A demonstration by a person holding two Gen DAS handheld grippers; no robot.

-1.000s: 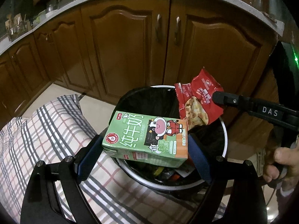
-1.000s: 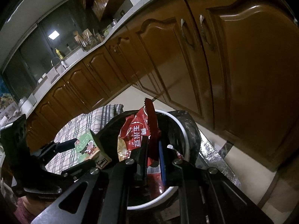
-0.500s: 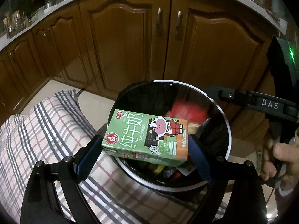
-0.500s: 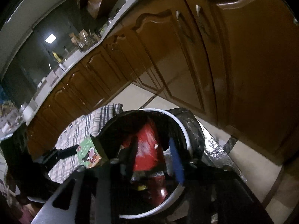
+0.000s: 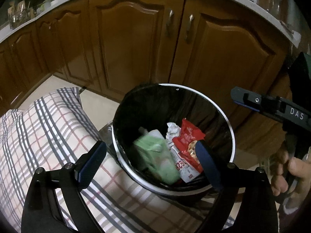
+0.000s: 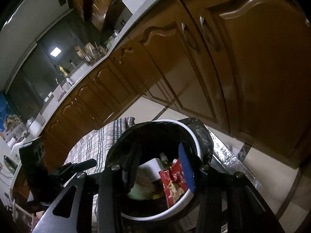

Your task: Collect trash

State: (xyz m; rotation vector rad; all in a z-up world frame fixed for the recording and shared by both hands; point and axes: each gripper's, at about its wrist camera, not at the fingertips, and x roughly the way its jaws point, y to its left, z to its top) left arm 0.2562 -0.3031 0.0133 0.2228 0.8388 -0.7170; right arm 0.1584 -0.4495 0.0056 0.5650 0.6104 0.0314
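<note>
Brown wooden cabinet doors (image 5: 136,44) with metal handles run along the back under a pale countertop (image 5: 58,2), and the floor (image 5: 95,104) below them is light tile. On the floor just in front of the doors stands a round trash bin (image 5: 231,134) with a white rim and a black liner, and a checked cloth (image 5: 42,132) of grey and red stripes lies right against its left side.

Inside the bin, a green milk carton (image 5: 157,157) shows as a blur, tilted, with no finger touching it (whether it is at rest I cannot tell). Just to its right lies a red snack wrapper (image 5: 186,141), beside a crumpled white piece of paper (image 5: 173,130). From the right wrist view the same red snack wrapper (image 6: 175,182) sits low in the bin between the two fingers, below them and apart from both.

The left gripper (image 5: 153,161) hangs above the near rim of the bin with its blue-padded fingers (image 5: 91,161) spread wide and nothing between them. The right gripper (image 6: 157,167) is over the bin's mouth, its fingers also parted and empty; in the left wrist view it reaches in from the right edge, marked DAS, with the person's right hand (image 5: 287,170) on its handle.
</note>
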